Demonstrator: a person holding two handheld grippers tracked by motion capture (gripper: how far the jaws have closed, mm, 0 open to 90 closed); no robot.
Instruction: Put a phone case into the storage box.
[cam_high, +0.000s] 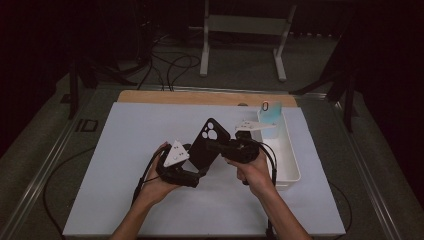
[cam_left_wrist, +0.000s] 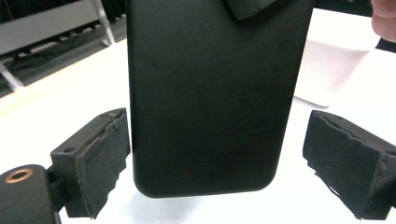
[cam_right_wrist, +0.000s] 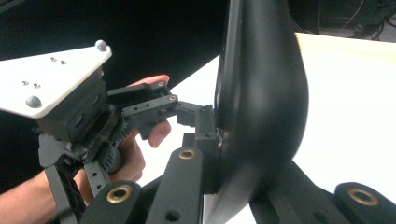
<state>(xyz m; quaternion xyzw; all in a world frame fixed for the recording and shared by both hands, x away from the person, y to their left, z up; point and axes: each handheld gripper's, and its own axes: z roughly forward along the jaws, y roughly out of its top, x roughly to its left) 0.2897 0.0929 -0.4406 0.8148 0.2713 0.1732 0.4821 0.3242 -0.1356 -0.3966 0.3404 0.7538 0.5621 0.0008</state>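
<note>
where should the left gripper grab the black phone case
Best on its lower long edges, coming up from the rounded bottom end. The black phone case hangs flat-faced between the left gripper, whose open jaws stand apart from either side edge. The right gripper grips its other end, so closing across the narrow width looks surest.

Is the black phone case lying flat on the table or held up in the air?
Held up. The phone case tilts above the white table, pinched by the right tool; the left tool is open around its bottom end.
</note>
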